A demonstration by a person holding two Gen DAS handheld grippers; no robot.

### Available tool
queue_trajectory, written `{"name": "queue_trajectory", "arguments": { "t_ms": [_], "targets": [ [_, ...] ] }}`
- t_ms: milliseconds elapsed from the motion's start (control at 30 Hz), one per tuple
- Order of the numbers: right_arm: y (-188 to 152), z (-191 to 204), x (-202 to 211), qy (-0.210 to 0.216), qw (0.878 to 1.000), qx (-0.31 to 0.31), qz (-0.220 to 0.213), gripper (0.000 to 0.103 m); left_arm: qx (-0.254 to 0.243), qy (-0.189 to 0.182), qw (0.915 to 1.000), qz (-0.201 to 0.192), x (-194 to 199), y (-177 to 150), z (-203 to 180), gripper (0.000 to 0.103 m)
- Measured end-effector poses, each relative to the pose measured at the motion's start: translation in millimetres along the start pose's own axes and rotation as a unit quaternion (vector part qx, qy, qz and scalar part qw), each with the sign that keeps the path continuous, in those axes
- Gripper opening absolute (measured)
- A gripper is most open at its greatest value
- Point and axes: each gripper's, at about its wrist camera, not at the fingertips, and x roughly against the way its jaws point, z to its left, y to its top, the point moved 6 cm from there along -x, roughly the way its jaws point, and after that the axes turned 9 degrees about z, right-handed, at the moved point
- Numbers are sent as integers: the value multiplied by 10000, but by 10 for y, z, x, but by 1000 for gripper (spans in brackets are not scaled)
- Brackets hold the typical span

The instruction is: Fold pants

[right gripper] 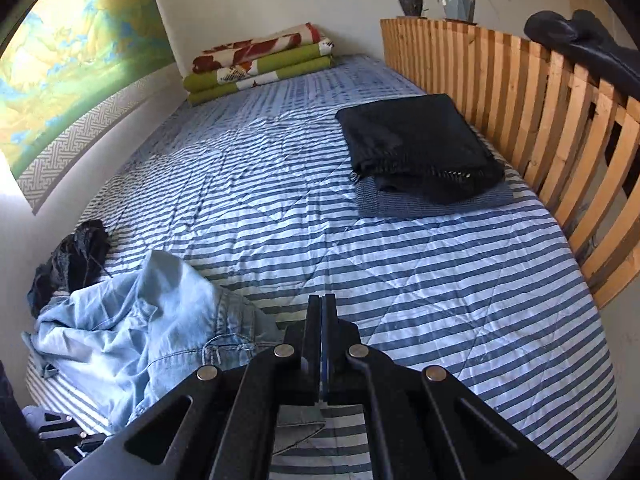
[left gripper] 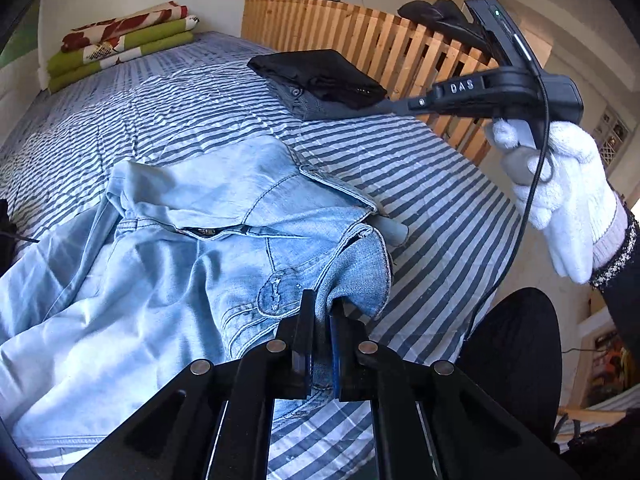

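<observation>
Left of the stacked dark folded garments (right gripper: 424,152) on the striped bed (right gripper: 400,272), the crumpled light-blue denim pants (left gripper: 192,248) are pinched by the left claw (left gripper: 320,344); no fold is made. The right claw (right gripper: 323,344) is pressed together, apparently holding denim.

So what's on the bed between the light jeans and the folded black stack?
Nothing: only bare striped bedspread separates the jeans from the black stack, clearest in the right wrist view.

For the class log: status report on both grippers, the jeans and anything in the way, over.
Left gripper shut on light blue jeans, waistband pinched. Right gripper shut, denim at its pads, grip unclear. Folded dark clothes lie apart on striped bed.
</observation>
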Motion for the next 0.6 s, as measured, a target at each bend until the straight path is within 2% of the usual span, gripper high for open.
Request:
{"name": "queue_trajectory", "arguments": {
  "t_ms": [33,100,133,267,367,467,533,600],
  "targets": [
    [-68,-9,-54,88,9997,-59,207,5,63,-27,10000,-32,-6,19,33,6],
    [-283,-50,-169,392,9974,-334,500,40,199,-109,9997,-71,24,-5,91,6],
    [-407,-77,-220,555,9957,-458,585,43,258,-134,9995,-99,63,-46,87,6],
    [-918,-106,-557,534,9891,-903,1031,43,388,-143,9990,-142,113,-44,171,6],
    [-1114,-192,-802,936,9761,-1470,1294,43,416,-106,9990,-156,133,-35,207,6],
    [-1090,-216,-930,1576,9581,-2080,1183,43,444,-76,9988,-168,155,-50,231,6],
    [-1031,-190,-979,1830,9497,-2299,1081,43,496,-108,9985,-185,167,-52,264,6],
    [-975,-132,-1056,1904,9462,-2369,1111,43,561,-136,9981,-195,182,-66,302,6]
  ]
}}
